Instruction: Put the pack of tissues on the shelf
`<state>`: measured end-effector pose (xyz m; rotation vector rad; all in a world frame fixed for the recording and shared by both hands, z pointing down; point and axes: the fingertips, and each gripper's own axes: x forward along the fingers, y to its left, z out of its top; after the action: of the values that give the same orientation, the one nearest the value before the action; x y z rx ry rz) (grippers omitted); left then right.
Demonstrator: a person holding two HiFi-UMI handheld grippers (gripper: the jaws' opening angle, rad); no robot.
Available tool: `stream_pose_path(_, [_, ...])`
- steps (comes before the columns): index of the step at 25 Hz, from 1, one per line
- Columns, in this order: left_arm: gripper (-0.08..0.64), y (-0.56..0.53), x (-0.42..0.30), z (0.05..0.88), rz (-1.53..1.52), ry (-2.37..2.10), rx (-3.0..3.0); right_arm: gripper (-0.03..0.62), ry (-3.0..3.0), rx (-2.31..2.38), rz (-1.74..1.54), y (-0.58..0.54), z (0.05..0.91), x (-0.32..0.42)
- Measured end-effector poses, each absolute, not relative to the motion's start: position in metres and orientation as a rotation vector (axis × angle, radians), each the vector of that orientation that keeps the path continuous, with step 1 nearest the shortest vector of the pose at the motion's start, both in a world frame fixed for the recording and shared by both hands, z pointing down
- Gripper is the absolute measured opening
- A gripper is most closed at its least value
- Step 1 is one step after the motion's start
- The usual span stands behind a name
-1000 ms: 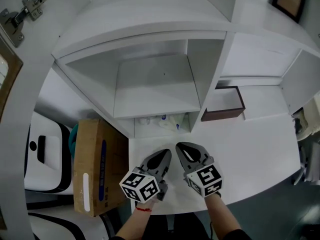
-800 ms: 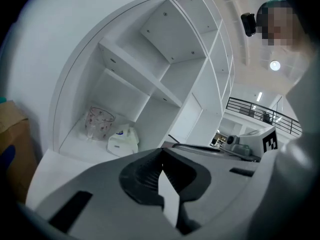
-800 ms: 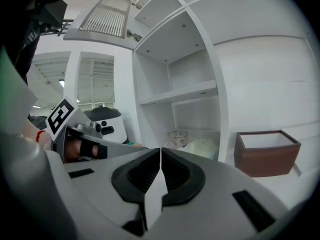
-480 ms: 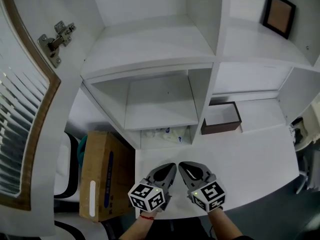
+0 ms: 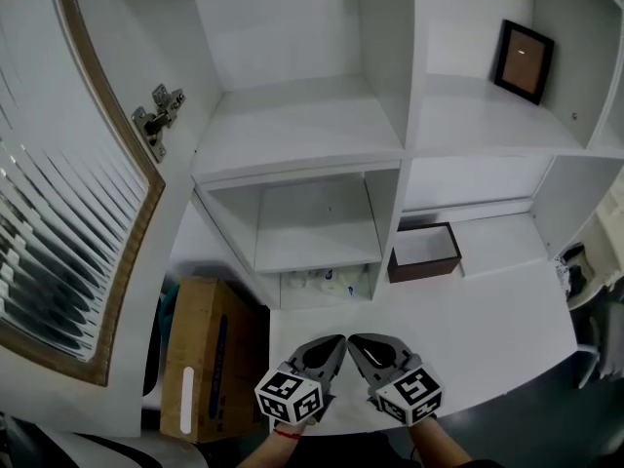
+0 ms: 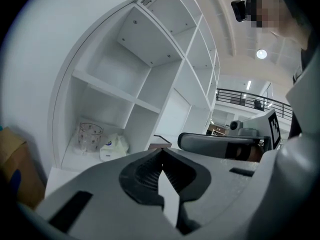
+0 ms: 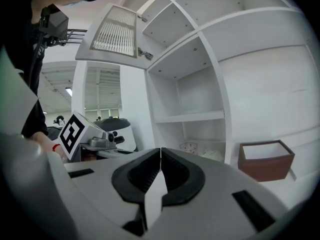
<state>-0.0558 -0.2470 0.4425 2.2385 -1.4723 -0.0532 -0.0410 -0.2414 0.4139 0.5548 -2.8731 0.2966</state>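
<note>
Two grippers are low over the white table (image 5: 497, 310), side by side, and both point toward the shelf (image 5: 292, 125). The left gripper (image 5: 337, 341) has its jaws pressed together with nothing between them, as the left gripper view shows it (image 6: 161, 152). The right gripper (image 5: 354, 340) is the same: its jaws meet at the tips and hold nothing (image 7: 160, 149).

The pack of tissues (image 5: 337, 283) lies in the lowest compartment of the shelf, at the level of the table, just beside a glass cup (image 5: 304, 282) on its left. It is ahead of both grippers and apart from them. In the left gripper view the pack (image 6: 114, 147) is left of the jaw tips; in the right gripper view it (image 7: 212, 155) is to their right. A brown box (image 5: 425, 252) stands open in the next compartment to the right. A cardboard box (image 5: 207, 369) is below the table's left edge.
</note>
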Motion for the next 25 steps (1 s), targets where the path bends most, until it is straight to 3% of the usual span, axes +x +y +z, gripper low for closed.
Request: stream_pose_path(25, [0.006,-0.228,-0.071,0.334,-0.043,-1.494,2.524,0.009,-2.996,0.556,0.179,-0.219,0.316,-0.042])
